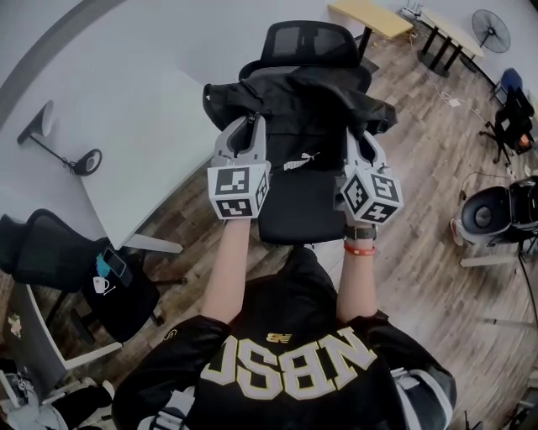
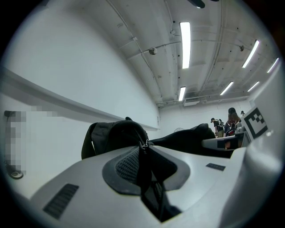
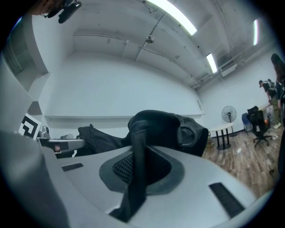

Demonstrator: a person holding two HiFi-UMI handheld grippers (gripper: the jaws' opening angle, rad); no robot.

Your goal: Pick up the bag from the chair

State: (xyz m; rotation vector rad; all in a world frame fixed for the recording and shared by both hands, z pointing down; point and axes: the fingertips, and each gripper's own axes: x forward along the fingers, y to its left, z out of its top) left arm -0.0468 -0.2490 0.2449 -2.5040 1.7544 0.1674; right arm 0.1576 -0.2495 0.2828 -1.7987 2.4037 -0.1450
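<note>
A black bag point(image 1: 298, 109) hangs stretched between both grippers above the seat of a black office chair point(image 1: 296, 210). My left gripper point(image 1: 250, 128) is shut on the bag's left end; in the left gripper view a zippered fold of the bag point(image 2: 143, 153) is pinched between its jaws. My right gripper point(image 1: 360, 138) is shut on the right end, with a black strap point(image 3: 136, 178) running between its jaws. The rest of the bag point(image 3: 167, 129) bulges beyond them. The chair's mesh back point(image 1: 307, 42) shows past the bag.
A white wall or partition point(image 1: 134, 126) runs close on the left. Another dark chair point(image 1: 76, 260) with a phone on it stands at lower left. A wooden table point(image 1: 370, 17), a fan point(image 1: 492, 29) and more chairs stand on the wood floor at right.
</note>
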